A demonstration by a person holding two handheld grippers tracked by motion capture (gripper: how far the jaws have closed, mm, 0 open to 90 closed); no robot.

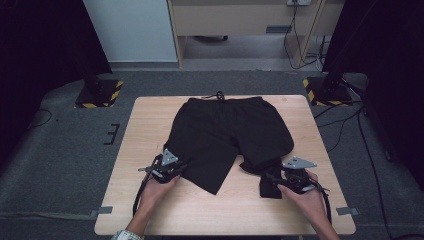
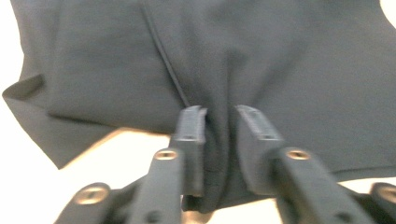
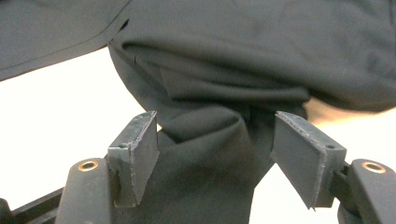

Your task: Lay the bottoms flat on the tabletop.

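Desk (image 1: 150, 125) fills the middle of the high view, light wood, dark floor all round it. Black shorts (image 1: 225, 130) lie spread flat across its centre, waistband and drawstring (image 1: 218, 95) at the top edge of the desk, both legs pointing down toward me. Leg at lower left of frame is flat; leg at lower right is bunched and folded under at the hem. My left tool (image 1: 167, 167) sits at the lower left of centre, on the outer hem of that leg; in the left gripper view (image 2: 219, 121) the jaws are nearly together with a fold of the black cloth pinched between them, seam line running up from the jaws. My right tool (image 1: 290, 182) is at the lower right, at the crumpled hem; in the right gripper view (image 3: 215, 135) the jaws stand wide apart, a hump of the cloth sitting between them, pads (image 3: 140, 149) not pressing it.
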